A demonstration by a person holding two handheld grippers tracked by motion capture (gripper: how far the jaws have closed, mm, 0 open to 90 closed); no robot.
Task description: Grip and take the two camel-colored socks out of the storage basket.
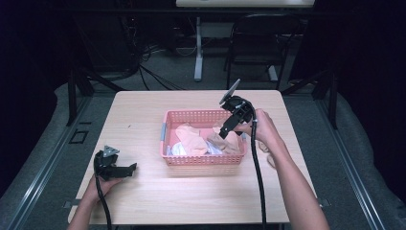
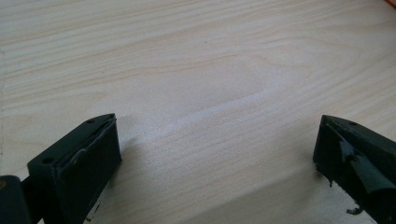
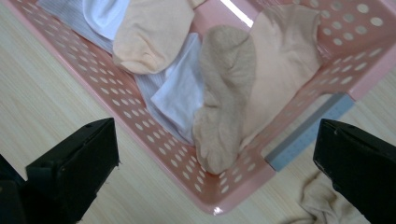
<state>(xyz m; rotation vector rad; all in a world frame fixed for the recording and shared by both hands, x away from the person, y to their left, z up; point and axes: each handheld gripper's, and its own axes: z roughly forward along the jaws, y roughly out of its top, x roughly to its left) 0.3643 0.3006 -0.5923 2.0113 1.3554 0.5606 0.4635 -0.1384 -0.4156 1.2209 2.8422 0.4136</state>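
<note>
My left claw (image 1: 128,168) rested with its jaws spread on the bare worktop (image 1: 143,196), well apart from the pink basket (image 1: 203,160) and with open room all round. My right claw (image 1: 225,132), spread wide too, hung over the basket's right end, where the tan sock (image 3: 226,93) lay limp among the others: light, soft, best pinched at a raised fold. Another sock (image 3: 327,203), I think, lay just outside the basket's corner.
</note>
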